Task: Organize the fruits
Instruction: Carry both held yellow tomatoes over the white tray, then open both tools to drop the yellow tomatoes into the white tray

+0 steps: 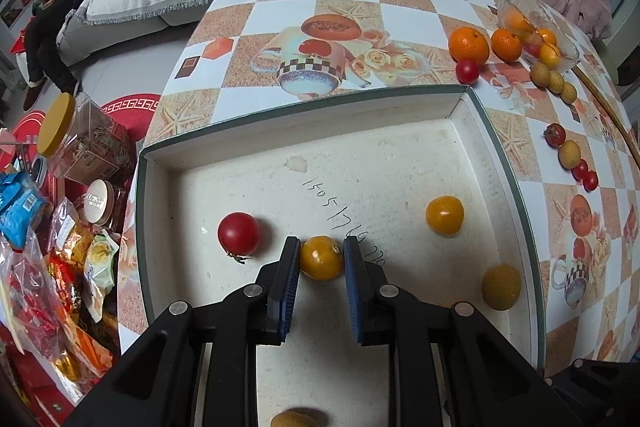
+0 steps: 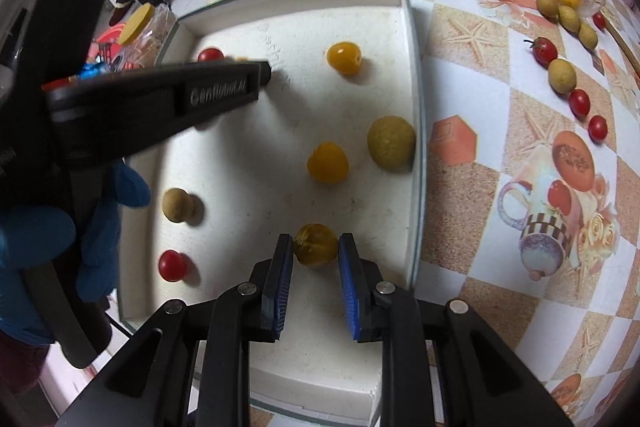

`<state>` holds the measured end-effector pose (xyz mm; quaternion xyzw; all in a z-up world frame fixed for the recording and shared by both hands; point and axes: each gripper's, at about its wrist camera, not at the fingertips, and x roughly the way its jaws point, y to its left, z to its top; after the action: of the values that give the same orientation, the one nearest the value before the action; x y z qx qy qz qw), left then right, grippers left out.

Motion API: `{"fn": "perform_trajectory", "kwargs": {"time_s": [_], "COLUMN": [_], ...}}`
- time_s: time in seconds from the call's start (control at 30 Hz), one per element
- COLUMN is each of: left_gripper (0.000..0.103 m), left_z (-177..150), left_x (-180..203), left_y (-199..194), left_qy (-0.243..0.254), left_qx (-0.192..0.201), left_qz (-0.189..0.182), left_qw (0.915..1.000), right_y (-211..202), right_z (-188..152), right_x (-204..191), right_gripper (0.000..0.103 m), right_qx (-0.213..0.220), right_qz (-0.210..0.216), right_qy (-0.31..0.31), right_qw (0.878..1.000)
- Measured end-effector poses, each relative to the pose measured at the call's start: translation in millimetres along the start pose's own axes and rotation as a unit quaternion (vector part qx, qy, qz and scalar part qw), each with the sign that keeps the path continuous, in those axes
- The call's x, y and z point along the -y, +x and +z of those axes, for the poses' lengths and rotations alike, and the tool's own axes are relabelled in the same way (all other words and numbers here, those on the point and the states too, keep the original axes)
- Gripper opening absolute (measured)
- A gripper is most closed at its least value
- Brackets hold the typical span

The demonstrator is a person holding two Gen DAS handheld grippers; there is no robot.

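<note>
A yellow-orange fruit (image 1: 322,257) is clamped between the blue pads of the left gripper (image 1: 322,253), low over the floor of the white tray (image 1: 456,99). Beside it, to the left, a red cherry tomato (image 1: 239,233) is seen resting on the tray floor, and to the right a second yellow fruit (image 1: 445,215) and a dull green-yellow fruit (image 1: 501,287) are found, the latter close to the tray's right wall. A brownish fruit (image 1: 298,419) is partly shown at the bottom edge of the left wrist view.

In the right wrist view, a darker yellow fruit (image 2: 315,245) is gripped between the narrow-set pads of the right gripper (image 2: 315,247), near the tray's front right corner. Further fruits are scattered in the tray there: a yellow one (image 2: 328,163), a larger green-yellow one (image 2: 391,143) against the right wall, another yellow one (image 2: 344,58) toward the back, a tan one (image 2: 176,205) and a small red tomato (image 2: 172,265) on the left side. The left gripper's black body is seen crossing the upper left of this view, held by a blue-gloved hand (image 2: 60,239).

Outside the tray, on the patterned tablecloth (image 2: 472,107), two mandarins (image 1: 469,45), loose red tomatoes and pale round fruits are laid near a tipped glass bowl (image 1: 560,43). Whether either held fruit touches the tray floor cannot be told
</note>
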<state>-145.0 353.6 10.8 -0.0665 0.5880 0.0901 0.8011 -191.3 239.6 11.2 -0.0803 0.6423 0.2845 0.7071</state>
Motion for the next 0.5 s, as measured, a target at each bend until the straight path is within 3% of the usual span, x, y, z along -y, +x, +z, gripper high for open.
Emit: {"fn": "perform_trajectory", "kwargs": {"time_s": [0.17,0.3,0.5], "left_gripper": [0.024,0.024,0.024], "left_z": [1,2,1], "left_x": [1,0,-1], "left_y": [1,0,0], "left_qy": [0.005,0.004,0.003], "left_qx": [0.002,-0.002,-0.008], "left_qz": [0.002,-0.001,-0.006], "left_qw": [1.0000,1.0000,0.9999], "right_y": [4,4,-5], "right_z": [0,1,0], "right_x": [-14,-16,-14], "right_gripper": [0.028,0.033,0.057], "right_qx": [0.008,0.006,0.008], "right_qz": [-0.023,-0.017,-0.011], "right_qy": [-0.036,-0.040,-0.039], "right_qw": [0.999,0.999,0.999]}}
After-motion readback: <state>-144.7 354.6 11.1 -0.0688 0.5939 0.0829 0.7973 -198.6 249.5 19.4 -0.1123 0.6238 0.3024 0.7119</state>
